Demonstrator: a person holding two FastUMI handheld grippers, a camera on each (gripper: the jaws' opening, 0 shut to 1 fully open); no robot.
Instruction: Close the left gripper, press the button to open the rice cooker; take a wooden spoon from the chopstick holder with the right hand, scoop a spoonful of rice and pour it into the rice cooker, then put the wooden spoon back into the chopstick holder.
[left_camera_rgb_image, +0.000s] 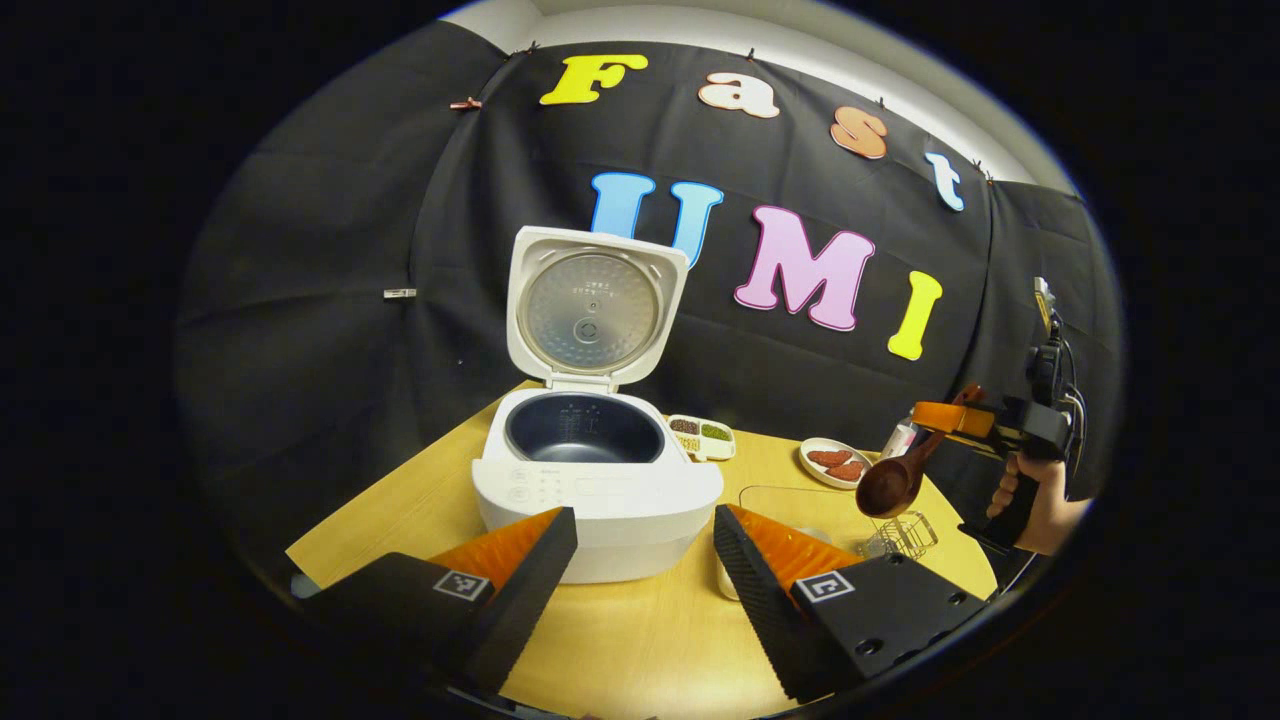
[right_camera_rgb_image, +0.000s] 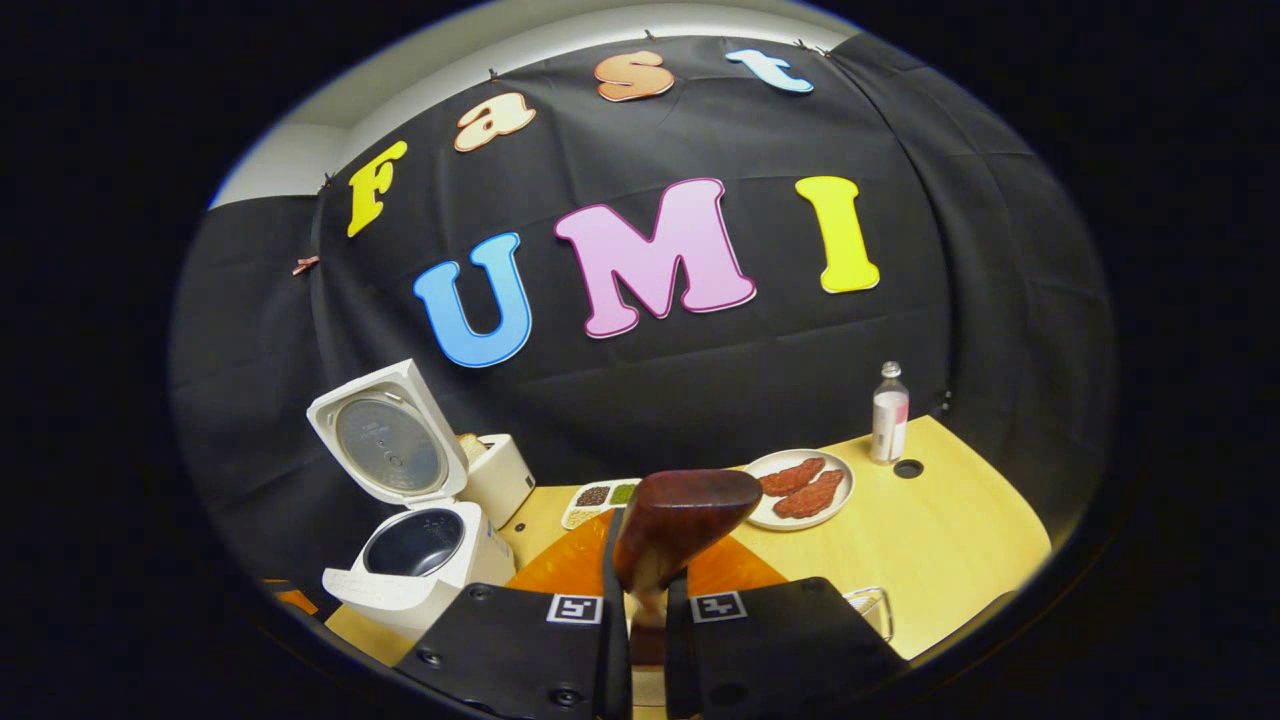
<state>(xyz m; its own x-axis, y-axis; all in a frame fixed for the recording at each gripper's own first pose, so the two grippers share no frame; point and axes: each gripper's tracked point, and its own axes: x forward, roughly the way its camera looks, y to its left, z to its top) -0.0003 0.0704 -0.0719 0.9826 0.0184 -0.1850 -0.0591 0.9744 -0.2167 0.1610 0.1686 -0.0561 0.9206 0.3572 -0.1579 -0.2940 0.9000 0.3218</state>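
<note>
Tabletop (left_camera_rgb_image: 640, 640): I see pale wood, bare in front, black cloth wall behind.
Rice cooker (left_camera_rgb_image: 597, 480): left of centre, lid up.
Left claw (left_camera_rgb_image: 645, 560): my fingers wide, holding nothing.
Right claw (right_camera_rgb_image: 647, 620): narrow, gripping the wooden spoon (right_camera_rgb_image: 680, 520), lifted above the chopstick holder (left_camera_rgb_image: 900, 535) near the tabletop's right edge.

Left gripper (left_camera_rgb_image: 645, 560): fingers spread wide apart, nothing between them, reaching in from 6 o'clock in the left gripper view. Right gripper (right_camera_rgb_image: 645, 610): fingers drawn in close, pressing both sides of the wooden spoon (right_camera_rgb_image: 680, 520) handle, spoon bowl up toward 12 o'clock. In the left gripper view it sits out at 3 o'clock, a hand (left_camera_rgb_image: 1040, 500) wrapped around its grip, raised above the table.
</note>
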